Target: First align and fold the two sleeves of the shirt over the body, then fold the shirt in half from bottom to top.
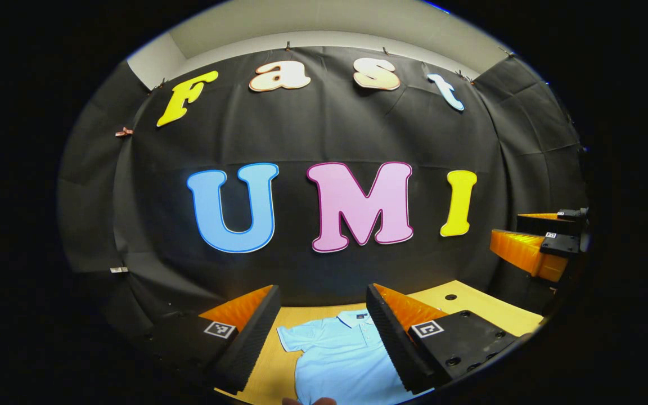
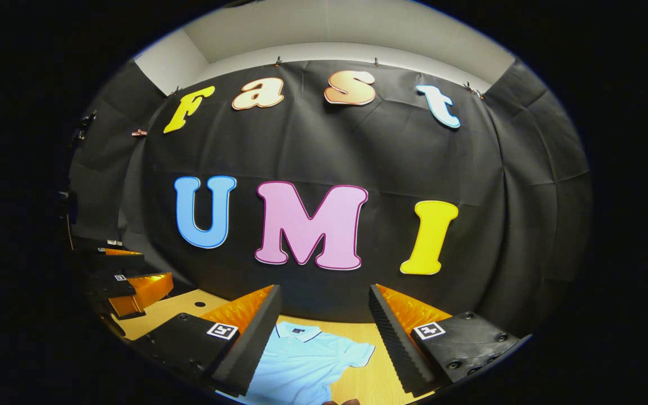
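A light blue polo shirt (image 1: 341,354) lies flat on the wooden desk (image 1: 487,306), collar toward the booth's far wall and hem toward the person, so its long axis runs away from the cameras. Going left to right: the left gripper (image 1: 324,337) hangs above the shirt's left half, jaws wide and holding nothing, with the left sleeve (image 1: 296,337) showing in the gap between them. The right gripper (image 2: 324,337) hovers over the other half, jaws equally wide and empty, the right sleeve (image 2: 358,353) lying ahead between them. Each gripper is nearer its own sleeve. Neither sleeve is folded yet, so sleeve folding probably comes first.
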